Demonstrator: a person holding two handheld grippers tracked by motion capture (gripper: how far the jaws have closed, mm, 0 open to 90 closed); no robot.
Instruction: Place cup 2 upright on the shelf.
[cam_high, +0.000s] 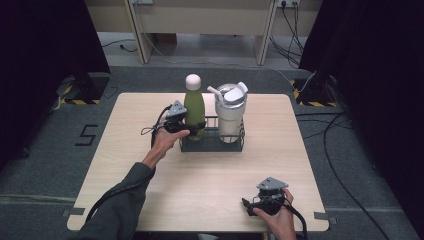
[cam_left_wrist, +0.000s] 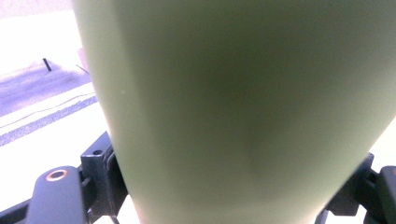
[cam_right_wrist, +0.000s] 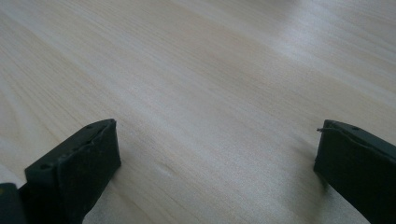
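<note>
- The left gripper (cam_high: 192, 126), above centre of the high view, was clamped on the green bottle (cam_high: 194, 107), one jaw on each side of its body.
- The green bottle stood upright in the left half of the dark wire rack (cam_high: 212, 145), beside a white tumbler (cam_high: 230, 115).
- The right gripper (cam_high: 249, 204), lower right of the frame, rested on the wooden table (cam_high: 210, 185) with its jaws spread wide, grasping nothing.

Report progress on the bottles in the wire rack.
Done: the white tumbler stands in the wire rack. In hand: the left tongs are closed around the green bottle, which stands upright in the rack. Left: whatever follows; the right tongs rest open over the table.
</note>
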